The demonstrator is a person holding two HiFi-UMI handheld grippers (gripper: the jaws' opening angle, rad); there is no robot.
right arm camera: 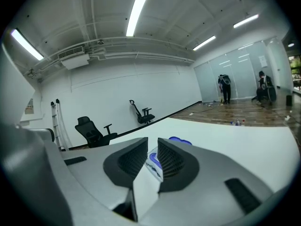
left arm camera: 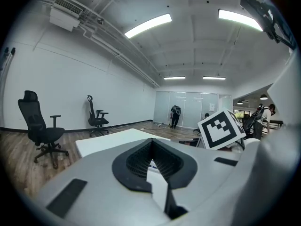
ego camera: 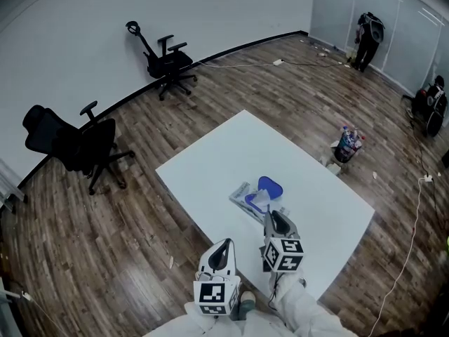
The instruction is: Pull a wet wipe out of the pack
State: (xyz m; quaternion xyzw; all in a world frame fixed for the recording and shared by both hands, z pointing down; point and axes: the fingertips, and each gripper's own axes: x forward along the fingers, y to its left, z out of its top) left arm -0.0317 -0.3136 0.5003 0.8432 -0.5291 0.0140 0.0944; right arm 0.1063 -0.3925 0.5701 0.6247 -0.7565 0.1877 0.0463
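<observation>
The wet wipe pack [ego camera: 247,201] lies flat on the white table [ego camera: 210,163], its blue lid [ego camera: 271,186] flipped up at the far end. A bit of white wipe stands up at the pack's opening. My right gripper [ego camera: 272,217] is at the pack's near edge. In the right gripper view its jaws [right arm camera: 153,147] stand a little apart, and the pack [right arm camera: 154,163] and blue lid [right arm camera: 180,141] show through and past the gap; nothing is pressed between them. My left gripper [ego camera: 224,246] hovers at the table's near edge, left of the pack, with jaws [left arm camera: 151,142] meeting at the tips and nothing in them.
Two black office chairs [ego camera: 83,144] [ego camera: 169,64] stand on the wood floor left of and beyond the table. A small bin with bottles [ego camera: 346,146] sits on the floor off the table's right corner. A person [ego camera: 367,38] stands far off by the glass wall.
</observation>
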